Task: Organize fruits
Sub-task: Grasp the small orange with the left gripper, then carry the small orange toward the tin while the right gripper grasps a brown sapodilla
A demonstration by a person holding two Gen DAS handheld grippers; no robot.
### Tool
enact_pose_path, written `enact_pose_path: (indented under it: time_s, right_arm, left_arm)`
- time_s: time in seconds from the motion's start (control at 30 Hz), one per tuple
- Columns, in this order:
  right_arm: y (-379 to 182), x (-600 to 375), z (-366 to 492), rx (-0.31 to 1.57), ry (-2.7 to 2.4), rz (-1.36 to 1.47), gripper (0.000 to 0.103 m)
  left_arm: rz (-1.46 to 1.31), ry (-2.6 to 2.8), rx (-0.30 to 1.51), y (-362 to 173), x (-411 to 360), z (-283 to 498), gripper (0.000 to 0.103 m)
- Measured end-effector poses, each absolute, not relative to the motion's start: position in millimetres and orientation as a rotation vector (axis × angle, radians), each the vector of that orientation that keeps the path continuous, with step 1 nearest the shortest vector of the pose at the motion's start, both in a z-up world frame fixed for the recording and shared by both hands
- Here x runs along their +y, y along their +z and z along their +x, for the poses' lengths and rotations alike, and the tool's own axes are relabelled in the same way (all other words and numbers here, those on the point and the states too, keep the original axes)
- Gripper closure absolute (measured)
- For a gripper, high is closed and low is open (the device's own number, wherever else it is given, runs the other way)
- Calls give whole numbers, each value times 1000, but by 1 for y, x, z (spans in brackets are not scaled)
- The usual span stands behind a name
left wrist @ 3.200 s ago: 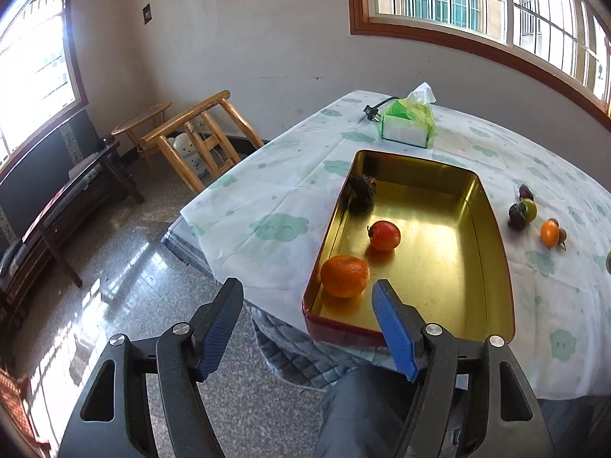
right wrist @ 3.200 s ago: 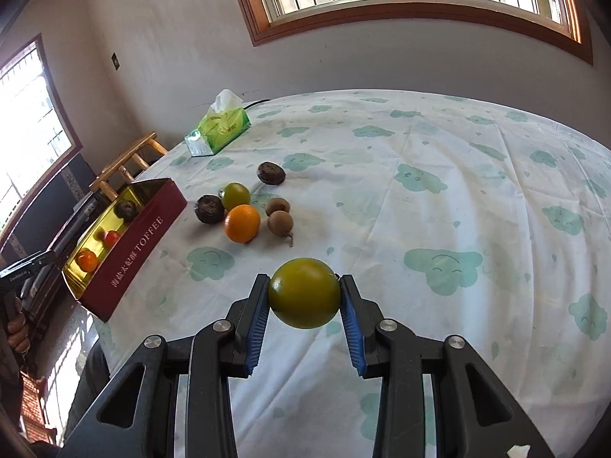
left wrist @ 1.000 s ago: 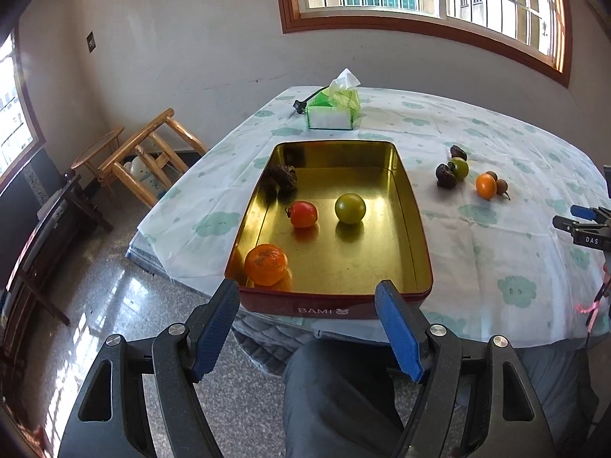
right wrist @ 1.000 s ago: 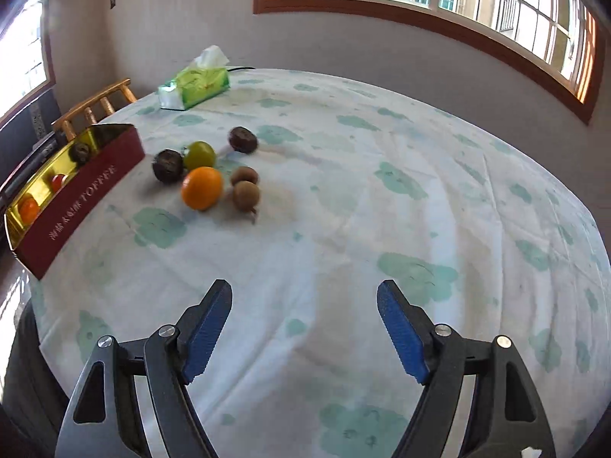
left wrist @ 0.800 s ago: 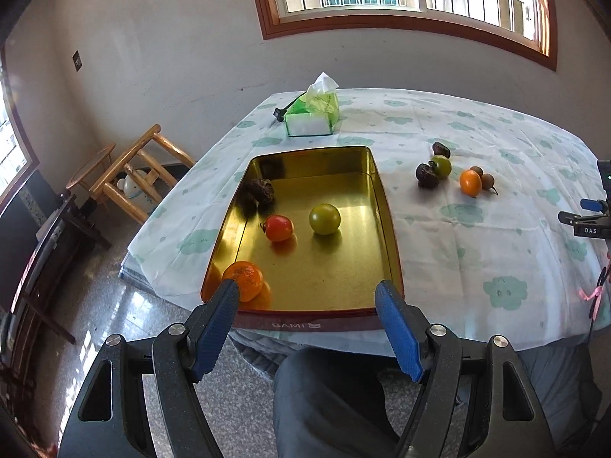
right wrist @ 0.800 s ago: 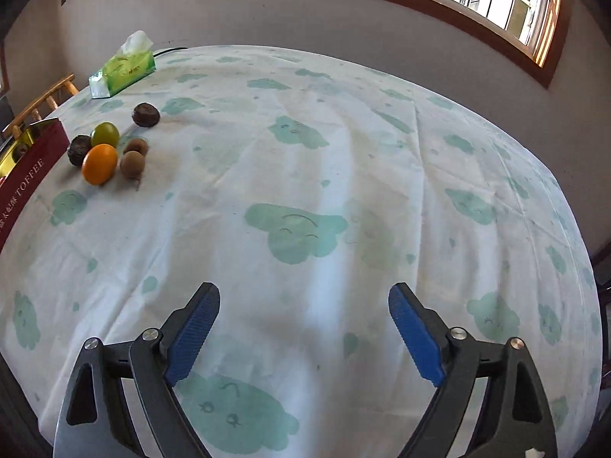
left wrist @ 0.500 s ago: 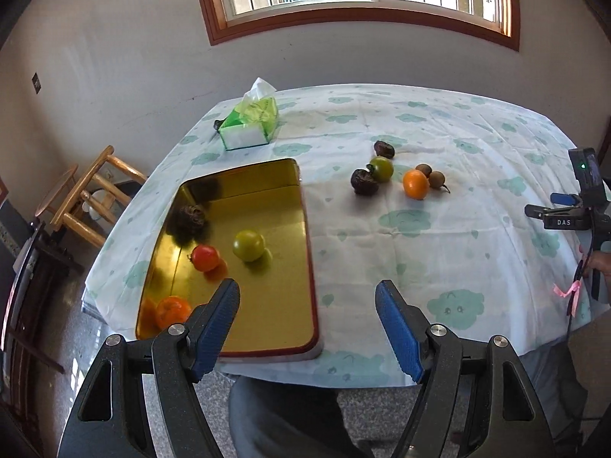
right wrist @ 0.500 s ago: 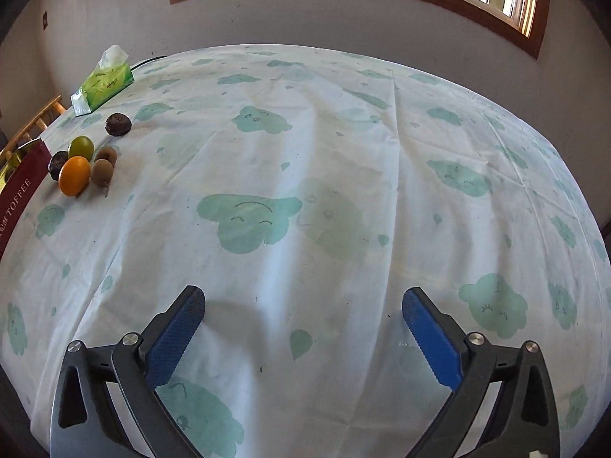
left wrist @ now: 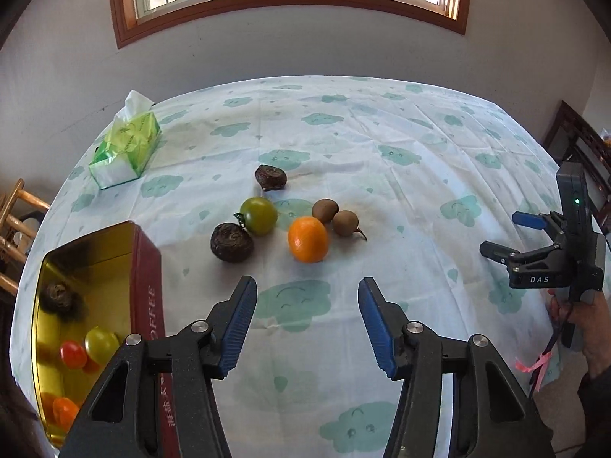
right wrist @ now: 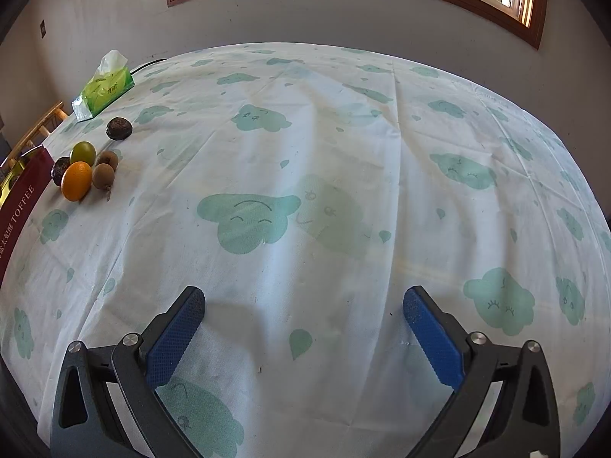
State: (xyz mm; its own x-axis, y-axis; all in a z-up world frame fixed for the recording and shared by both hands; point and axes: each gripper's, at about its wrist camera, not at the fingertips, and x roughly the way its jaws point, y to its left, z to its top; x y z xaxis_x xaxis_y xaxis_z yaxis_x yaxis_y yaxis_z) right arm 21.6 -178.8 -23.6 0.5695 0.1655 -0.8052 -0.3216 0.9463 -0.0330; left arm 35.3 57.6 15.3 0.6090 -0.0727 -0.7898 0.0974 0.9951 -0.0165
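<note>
Fruits (left wrist: pixel 308 239): four sitting in the toffee tin (left wrist: pixel 145 290) at table's left edge, six waiting mid-cloth; both grippers (left wrist: pixel 305 320) (right wrist: pixel 304 324) gaping, holding nothing.

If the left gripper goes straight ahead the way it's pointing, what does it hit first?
Most likely the orange: the open left gripper points at the fruit cluster, and it lies nearest in line. Depth is uncertain.

Six loose fruits (left wrist: pixel 307 239) clustered on the cloth — four more inside the tin (left wrist: pixel 142 267).
</note>
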Motion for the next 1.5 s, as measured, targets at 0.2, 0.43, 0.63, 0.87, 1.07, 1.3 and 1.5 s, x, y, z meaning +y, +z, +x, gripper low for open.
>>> enact_pose_path:
  time_s: [0.2, 0.43, 0.63, 0.87, 1.07, 1.3, 1.5]
  right_arm:
    - [-23, -179, 21, 922, 289, -182, 0]
    - [-23, -179, 21, 920, 295, -170, 0]
    - [-23, -180, 21, 920, 298, -166, 0]
    - [-7, -165, 11, 858, 469, -107, 10]
    - [9, -74, 15, 838, 725, -160, 42]
    - [-7, -9, 44, 879, 764, -237, 44]
    - [-17, 6, 54, 886, 720, -308, 57]
  left_arm:
    - [36, -131, 984, -10, 49, 84, 47]
    - [5, -144, 1030, -35, 53, 112, 61]
    - [-92, -124, 995, -35, 62, 97, 68]
    - [-170, -110, 948, -2, 60, 32, 67]
    - [-209, -108, 934, 16, 67, -7, 67]
    - [-178, -86, 898, 32, 77, -32, 67]
    - [-202, -86, 889, 36, 88, -38, 67]
